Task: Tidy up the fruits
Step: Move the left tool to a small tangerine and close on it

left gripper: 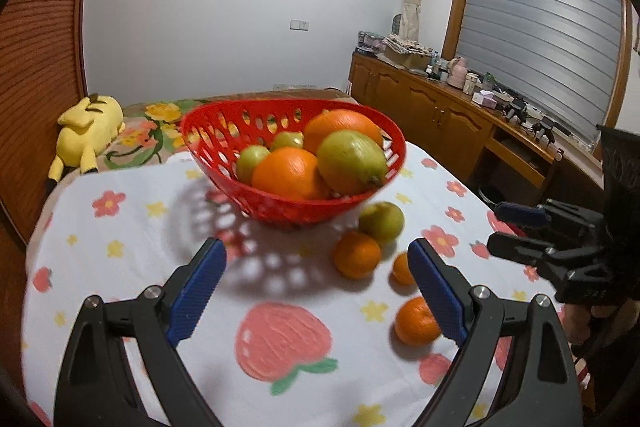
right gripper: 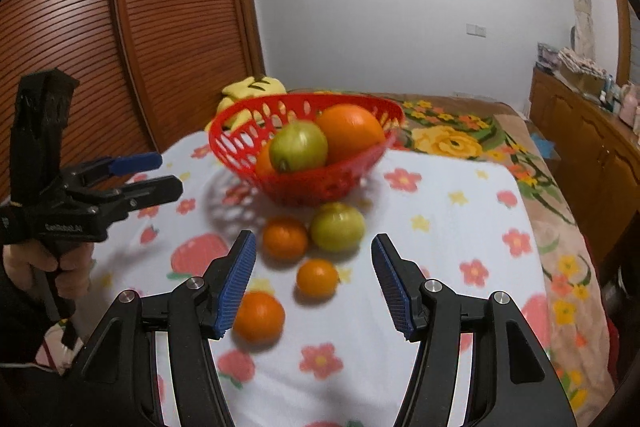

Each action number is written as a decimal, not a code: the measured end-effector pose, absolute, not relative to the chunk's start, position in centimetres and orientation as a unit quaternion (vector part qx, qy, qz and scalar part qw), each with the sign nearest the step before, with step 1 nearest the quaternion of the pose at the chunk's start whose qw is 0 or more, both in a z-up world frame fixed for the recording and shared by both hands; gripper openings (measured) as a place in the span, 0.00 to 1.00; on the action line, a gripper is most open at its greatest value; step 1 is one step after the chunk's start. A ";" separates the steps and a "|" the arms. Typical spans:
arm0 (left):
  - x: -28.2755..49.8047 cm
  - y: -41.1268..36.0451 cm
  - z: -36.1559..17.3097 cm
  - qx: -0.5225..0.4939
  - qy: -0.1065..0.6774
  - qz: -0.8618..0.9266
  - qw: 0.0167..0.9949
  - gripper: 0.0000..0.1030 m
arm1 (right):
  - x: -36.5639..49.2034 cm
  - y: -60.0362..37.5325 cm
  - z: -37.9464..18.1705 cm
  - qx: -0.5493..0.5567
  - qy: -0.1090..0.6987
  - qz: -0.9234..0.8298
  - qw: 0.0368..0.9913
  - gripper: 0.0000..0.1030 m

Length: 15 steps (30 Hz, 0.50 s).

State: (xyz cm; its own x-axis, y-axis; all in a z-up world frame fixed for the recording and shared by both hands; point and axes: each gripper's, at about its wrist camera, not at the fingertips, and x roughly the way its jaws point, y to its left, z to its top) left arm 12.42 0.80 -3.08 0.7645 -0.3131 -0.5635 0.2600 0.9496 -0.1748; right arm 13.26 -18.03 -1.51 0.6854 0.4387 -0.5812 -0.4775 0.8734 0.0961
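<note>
- Since most of the fruit already sits in the red basket (left gripper: 224,163), I judge the job partly done, with four pieces loose on the flowered tablecloth (left gripper: 132,227) just in front of the basket.
- Closest to the basket lies a green fruit (right gripper: 338,229), with an orange (right gripper: 285,238) touching or just beside it; further from the basket lie a small orange (right gripper: 317,278) and another orange (right gripper: 259,315).
- My right gripper (right gripper: 314,285) hangs over this cluster with its jaws parted and nothing pressed between the pads; the small orange shows in the gap, so I judge it the likeliest pick.
- My left gripper (left gripper: 316,291) stands wide open and empty, aimed at bare cloth in front of the basket, probably waiting or ready to steady it.
- Inside the basket, two big oranges and several green fruits are piled high, so a new piece needs a low spot or it may roll out.
- Crowding is the obstacle: the loose fruits sit close, so closing on one may nudge its neighbours.
- Behind the basket I see a yellow plush toy (left gripper: 90,131) on a flowered bedspread, well clear; wooden cabinets (left gripper: 432,115) run off to the side.
</note>
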 end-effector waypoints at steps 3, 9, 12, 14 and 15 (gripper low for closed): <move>12.1 -0.1 -3.9 -0.044 0.312 -0.154 0.936 0.90 | 12.8 -18.7 -2.9 -0.024 0.315 0.247 0.916 0.60; 11.9 -1.6 -5.2 -0.047 0.324 -0.161 0.931 0.90 | 13.2 -19.8 -5.6 -0.014 0.335 0.230 0.914 0.60; 11.7 -2.2 -5.7 -0.046 0.327 -0.163 0.930 0.90 | 13.4 -20.3 -6.3 -0.007 0.340 0.227 0.913 0.60; 11.7 -2.6 -5.9 -0.048 0.330 -0.169 0.927 0.90 | 13.4 -20.6 -6.6 -0.005 0.341 0.224 0.913 0.60; 11.6 -3.0 -6.1 -0.047 0.333 -0.173 0.926 0.90 | 13.4 -20.7 -6.8 -0.005 0.342 0.223 0.913 0.60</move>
State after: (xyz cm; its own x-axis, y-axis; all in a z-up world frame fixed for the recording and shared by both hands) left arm 11.63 -2.97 -6.05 0.7185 -0.3517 -0.6000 0.2888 0.9357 -0.2026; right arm 13.41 -20.68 -6.77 0.6665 0.4043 -0.6264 -0.4116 0.9001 0.1431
